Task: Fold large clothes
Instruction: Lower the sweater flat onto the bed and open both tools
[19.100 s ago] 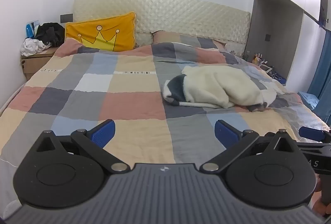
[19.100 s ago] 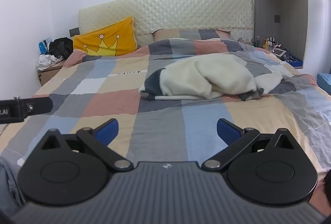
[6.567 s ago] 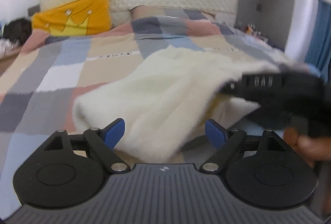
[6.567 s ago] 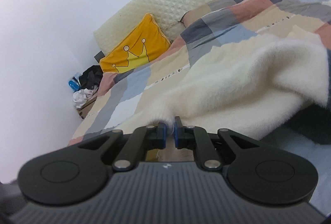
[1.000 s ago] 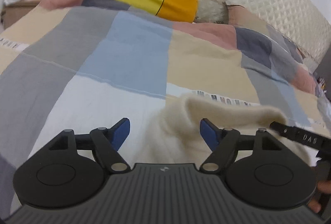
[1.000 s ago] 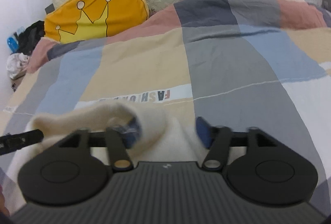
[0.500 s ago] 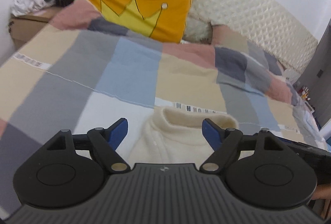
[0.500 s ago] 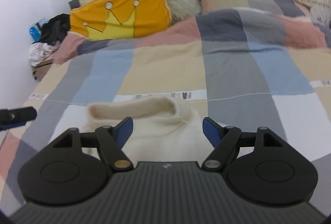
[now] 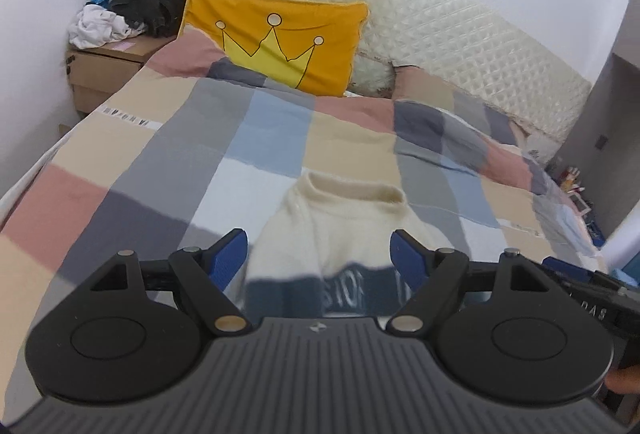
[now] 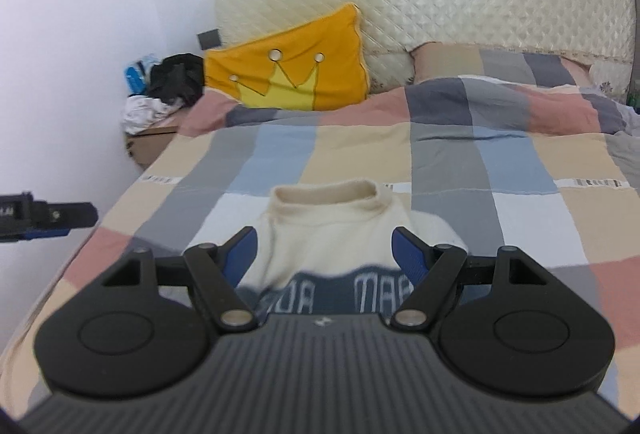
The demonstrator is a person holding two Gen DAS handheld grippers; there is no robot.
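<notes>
A checked bed with a crown pillow at its head

A patchwork duvet (image 9: 256, 137) covers the bed; an orange pillow (image 9: 276, 37) with a yellow crown leans on the quilted cream headboard (image 9: 460, 33). Beside the bed's head corner, a nightstand (image 9: 104, 69) carries black and white clothes (image 9: 128, 9).

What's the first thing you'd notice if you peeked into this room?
Probably the bright orange pillow with a yellow crown, propped against the quilted headboard. Next, the cream sweater with a dark lettered band, spread flat on the checked bedspread, collar pointing toward the pillow.
</notes>
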